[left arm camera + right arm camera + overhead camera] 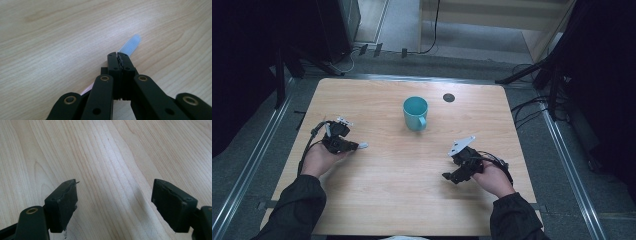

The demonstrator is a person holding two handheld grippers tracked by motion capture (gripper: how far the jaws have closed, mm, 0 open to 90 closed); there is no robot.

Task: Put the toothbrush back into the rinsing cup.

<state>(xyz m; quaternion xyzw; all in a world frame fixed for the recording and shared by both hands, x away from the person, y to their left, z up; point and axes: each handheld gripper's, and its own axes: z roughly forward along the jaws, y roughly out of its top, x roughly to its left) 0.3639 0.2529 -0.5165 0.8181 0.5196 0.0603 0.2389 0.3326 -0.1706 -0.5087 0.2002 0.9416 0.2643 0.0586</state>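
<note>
A teal mug [415, 113] stands upright at the table's middle back, its handle turned toward the person. My left gripper [354, 146] lies low over the left side of the table, shut on a slim toothbrush-like stick [130, 44]. The stick's pale blue ribbed tip pokes out past the jaws, and a bit of pink shows behind them. Over the right front of the table, my right gripper [451, 176] is open, with bare wood between its fingers [62, 202]. Both grippers are well apart from the mug.
The wooden table [377, 200] has a small dark round disc [449, 97] set in it behind and to the right of the mug. Metal rails and dark stands flank the table, and cables lie on the floor beyond it.
</note>
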